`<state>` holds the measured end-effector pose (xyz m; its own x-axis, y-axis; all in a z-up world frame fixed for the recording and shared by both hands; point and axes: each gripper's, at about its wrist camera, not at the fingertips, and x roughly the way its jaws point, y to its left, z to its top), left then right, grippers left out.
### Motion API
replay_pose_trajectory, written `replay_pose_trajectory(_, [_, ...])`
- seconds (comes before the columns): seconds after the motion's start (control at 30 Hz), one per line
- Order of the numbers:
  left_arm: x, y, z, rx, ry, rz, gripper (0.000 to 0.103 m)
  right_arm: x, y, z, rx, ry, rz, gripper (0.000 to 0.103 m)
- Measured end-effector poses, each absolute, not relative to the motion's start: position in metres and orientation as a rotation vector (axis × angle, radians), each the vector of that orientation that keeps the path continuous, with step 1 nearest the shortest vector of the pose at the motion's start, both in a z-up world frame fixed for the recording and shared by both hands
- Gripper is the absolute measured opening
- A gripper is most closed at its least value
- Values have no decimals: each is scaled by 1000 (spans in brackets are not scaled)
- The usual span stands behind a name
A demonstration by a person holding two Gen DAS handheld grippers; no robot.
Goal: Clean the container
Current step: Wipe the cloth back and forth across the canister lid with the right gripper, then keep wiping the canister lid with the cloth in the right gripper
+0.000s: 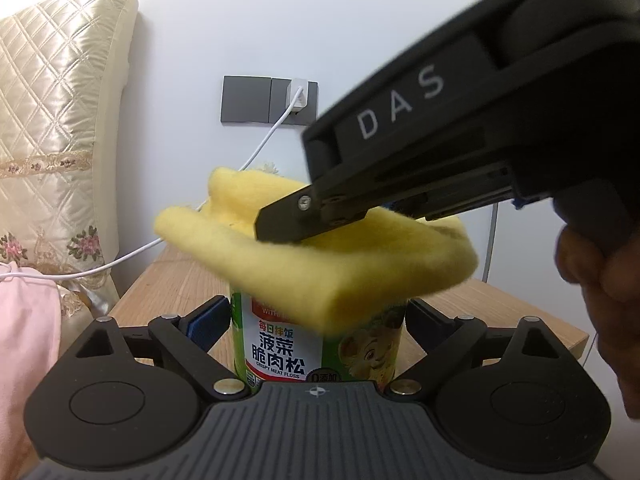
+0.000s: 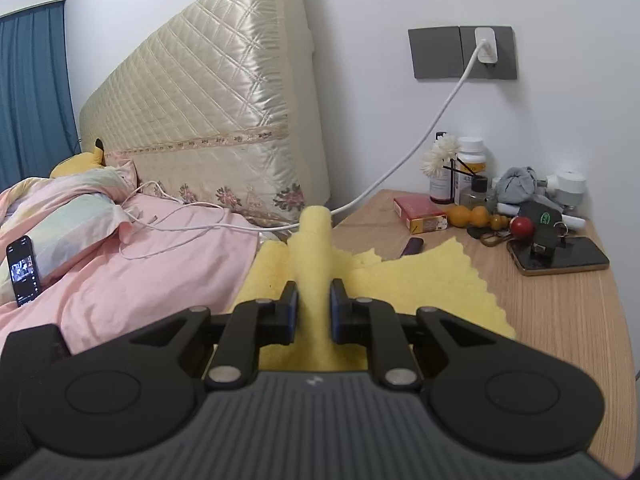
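Observation:
A green can of crispy meat floss (image 1: 320, 348) stands upright between the pads of my left gripper (image 1: 318, 320), which is shut on it above a wooden bedside table (image 1: 180, 276). A folded yellow cloth (image 1: 320, 256) lies over the can's top and hides the lid. My right gripper (image 1: 280, 236) comes in from the upper right and is shut on that cloth. In the right wrist view the cloth (image 2: 316, 264) is pinched between my right gripper's (image 2: 314, 308) blue pads and spreads out below them.
A quilted cream headboard (image 2: 208, 120) and a pink bed (image 2: 132, 272) are at the left. A white charger cable (image 2: 420, 148) runs from the wall socket. Bottles (image 2: 470, 168), a red box (image 2: 420, 212), beads, keys and a phone (image 2: 560, 260) crowd the table's far right.

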<state>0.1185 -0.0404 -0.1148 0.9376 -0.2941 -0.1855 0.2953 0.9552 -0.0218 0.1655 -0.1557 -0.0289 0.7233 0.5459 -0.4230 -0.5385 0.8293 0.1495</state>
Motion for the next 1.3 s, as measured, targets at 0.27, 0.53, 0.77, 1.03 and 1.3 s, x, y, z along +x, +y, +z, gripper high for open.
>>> replay_pose_trajectory(0.27, [116, -40, -115, 10, 197, -304, 95, 156, -153, -27, 11, 479, 599, 17])
replay_pose_trajectory(0.53, [113, -40, -117, 9, 197, -309, 95, 184, -169, -35, 70, 457, 540, 17])
replay_pose_trajectory(0.77, [108, -41, -120, 10, 180, -314, 95, 195, -147, -36, 56, 452, 567, 17])
replay_pose_trajectory(1.03, [104, -42, -121, 7, 176, -315, 95, 168, -142, -31, 57, 469, 614, 17])
replay_pose_trajectory(1.3, [97, -43, -119, 5, 186, -318, 95, 159, -164, -30, 37, 455, 543, 17])
